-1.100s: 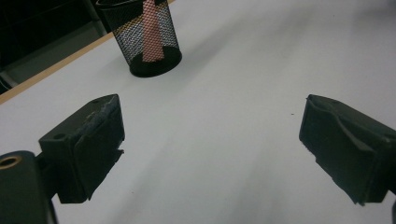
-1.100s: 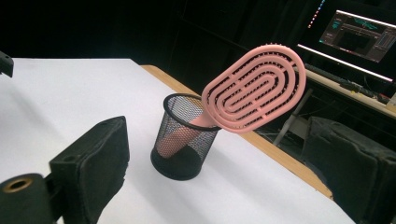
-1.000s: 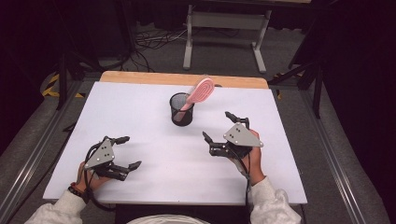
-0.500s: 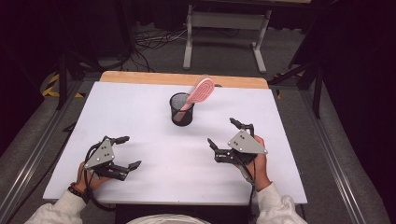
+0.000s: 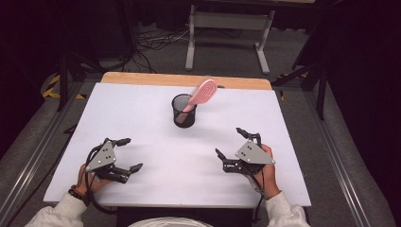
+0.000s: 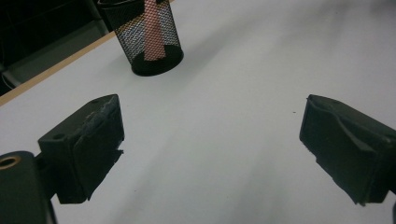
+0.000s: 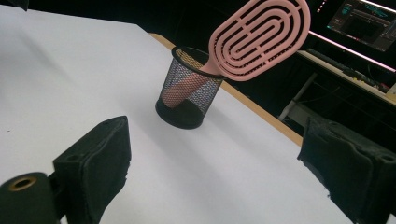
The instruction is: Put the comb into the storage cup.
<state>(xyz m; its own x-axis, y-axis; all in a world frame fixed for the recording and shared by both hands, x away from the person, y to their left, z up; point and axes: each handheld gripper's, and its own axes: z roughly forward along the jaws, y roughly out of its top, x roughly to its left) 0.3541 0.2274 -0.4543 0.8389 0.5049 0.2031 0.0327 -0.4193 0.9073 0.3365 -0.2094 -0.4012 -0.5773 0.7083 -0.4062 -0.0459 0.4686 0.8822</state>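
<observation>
A black mesh cup (image 5: 184,111) (image 6: 144,37) (image 7: 187,93) stands upright on the white table (image 5: 156,137), toward the back middle. A pink hairbrush (image 5: 202,93) (image 7: 259,39) leans in it, handle down, its oval head sticking out to the right. My left gripper (image 5: 127,153) (image 6: 210,149) rests low at the front left, open, with nothing between its jaws. At the front right my right gripper (image 5: 232,143) (image 7: 215,172) is held open and empty as well, well apart from the cup.
A wooden strip (image 5: 142,79) runs along the table's far edge. Beyond it stand a metal frame (image 5: 227,28), cables on the floor and dark stands. A lit monitor (image 7: 364,21) is off to the right in the right gripper view.
My right gripper has drawn back toward the front edge of the table and a little to the right. The left gripper, cup and brush have stayed put.
</observation>
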